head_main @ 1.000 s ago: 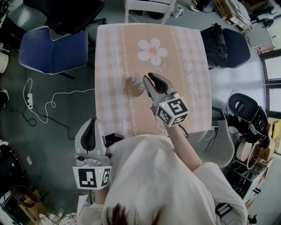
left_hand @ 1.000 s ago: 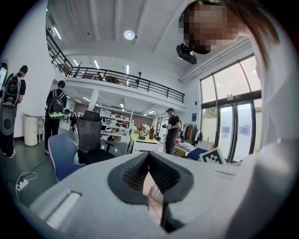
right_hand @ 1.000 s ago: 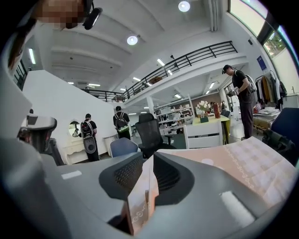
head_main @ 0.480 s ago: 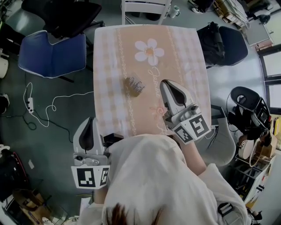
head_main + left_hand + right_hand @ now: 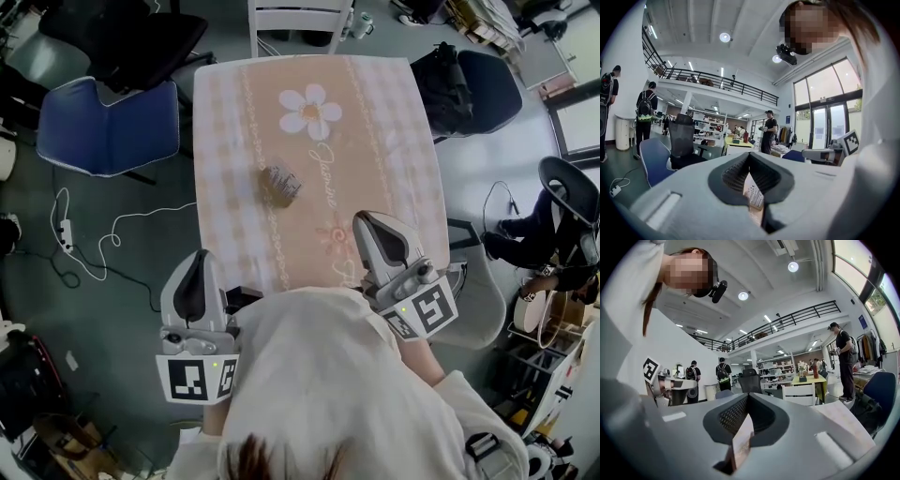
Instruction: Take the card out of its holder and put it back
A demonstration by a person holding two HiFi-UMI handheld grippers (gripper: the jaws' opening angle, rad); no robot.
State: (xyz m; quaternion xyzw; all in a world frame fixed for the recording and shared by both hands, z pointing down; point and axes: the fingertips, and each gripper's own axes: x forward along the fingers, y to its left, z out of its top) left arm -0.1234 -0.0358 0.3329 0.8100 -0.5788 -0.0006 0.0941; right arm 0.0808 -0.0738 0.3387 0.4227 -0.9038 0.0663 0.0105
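Head view: the desk (image 5: 375,122), under a peach checked cloth with a white flower print, fills the upper middle. The card holder (image 5: 280,184) stands alone near the desk's middle, a little toward its left side, and nothing touches it. The right claw (image 5: 367,223) hovers over the desk's near edge, toward the near right corner, well apart from the holder and pointing up the desk. What it grips cannot be made out from here. The left claw (image 5: 199,261) is held off the desk, just outside its near left corner, above the floor. A blue chair (image 5: 108,127) stands off the desk's left side, and a white chair (image 5: 300,19) stands at its far end.

Left gripper view: the left claw's dark ridged pads meet at their tips and nothing sits between them. A sliver of the desk's peach cloth shows through the slot below the tips. Beyond the desk lies an open office where a person in dark clothes (image 5: 768,131) stands.

Right gripper view: the right claw is pressed together on the card (image 5: 740,441). The card is seen edge-on, its thin pale edge running from just under the tips toward the camera. It is clear of its holder and raised above the desk. The desk's cloth shows at lower right.
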